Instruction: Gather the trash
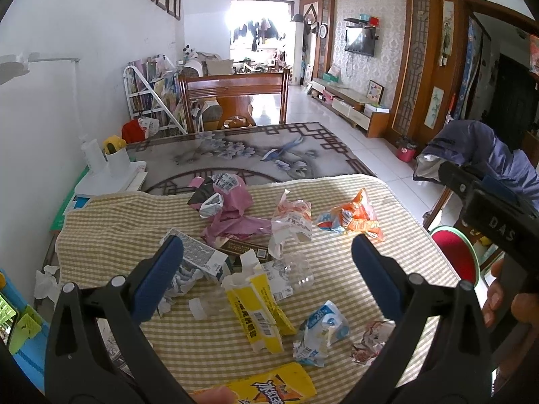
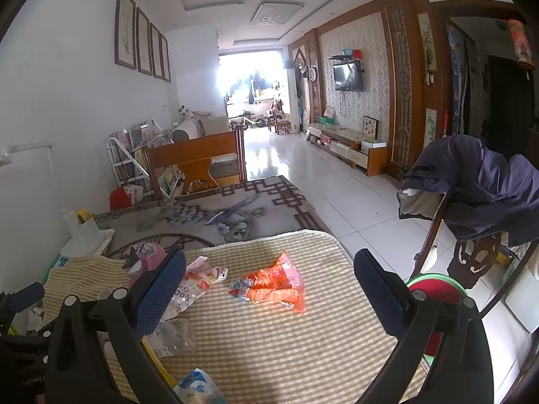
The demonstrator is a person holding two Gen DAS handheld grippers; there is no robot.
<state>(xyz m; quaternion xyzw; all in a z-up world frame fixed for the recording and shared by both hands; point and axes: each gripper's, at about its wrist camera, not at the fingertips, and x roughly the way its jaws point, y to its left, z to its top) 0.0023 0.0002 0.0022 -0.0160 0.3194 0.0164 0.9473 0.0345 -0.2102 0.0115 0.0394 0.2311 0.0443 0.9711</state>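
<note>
Trash lies scattered on a yellow checked cloth [image 1: 387, 269]: a pink bag [image 1: 232, 205], an orange wrapper [image 1: 353, 217], a crumpled clear bottle [image 1: 296, 269], yellow cartons [image 1: 259, 309], a grey-white carton [image 1: 198, 252], a blue-white wrapper [image 1: 320, 333] and a yellow packet [image 1: 269, 387] at the near edge. My left gripper [image 1: 267, 252] is open and empty above the pile. My right gripper [image 2: 269, 269] is open and empty, above the orange wrapper [image 2: 276, 282]. The right gripper's body also shows at the right in the left wrist view [image 1: 488, 215].
A red-and-green bin [image 2: 434, 289] stands by the table's right edge, under a chair draped with a blue jacket [image 2: 488, 185]. White containers [image 1: 107, 165] stand on books at the table's left. A wooden chair [image 1: 232, 101] stands at the far end.
</note>
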